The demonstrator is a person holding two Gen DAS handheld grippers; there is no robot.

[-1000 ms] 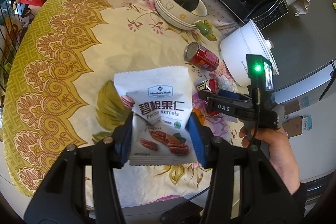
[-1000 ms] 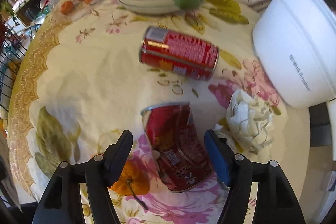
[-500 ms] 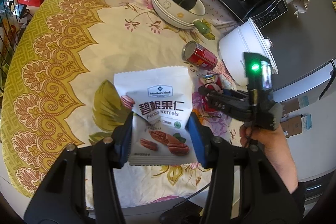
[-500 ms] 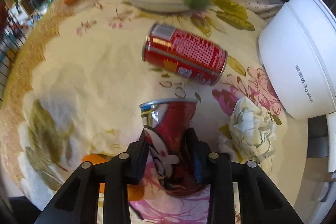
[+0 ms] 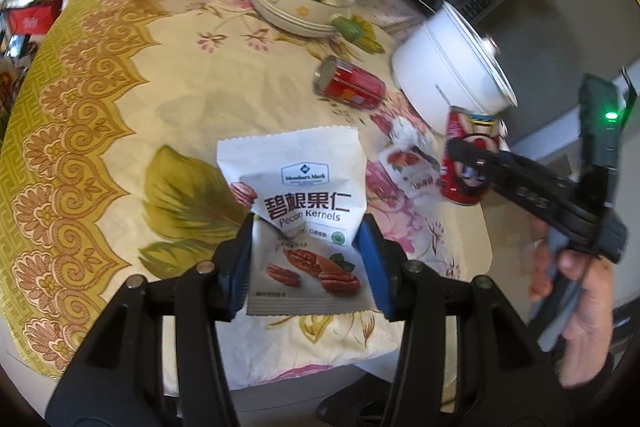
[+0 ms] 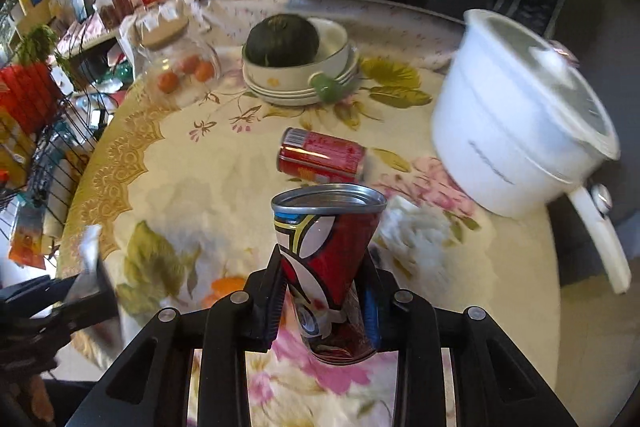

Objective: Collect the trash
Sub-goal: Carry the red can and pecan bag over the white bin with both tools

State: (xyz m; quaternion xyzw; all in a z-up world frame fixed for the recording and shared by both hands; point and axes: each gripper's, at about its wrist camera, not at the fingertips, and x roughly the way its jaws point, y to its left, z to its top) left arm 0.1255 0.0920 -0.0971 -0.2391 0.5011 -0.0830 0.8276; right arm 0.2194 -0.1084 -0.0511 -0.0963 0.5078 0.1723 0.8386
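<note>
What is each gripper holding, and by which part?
Left gripper pinches the pecan bag across its lower half. Right gripper clamps the crushed can at its squashed lower body.

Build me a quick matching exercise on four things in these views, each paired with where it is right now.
Things:
1. white pecan kernel packet
2. crushed red drink can
3. uncrushed red drink can
4. dark green squash

Places:
A. in the white bowl on stacked plates
B. lying on its side on the floral tablecloth
C. clamped in the left tool
D. clamped in the right tool, lifted off the table

Pairs: 1-C, 2-D, 3-B, 4-A
</note>
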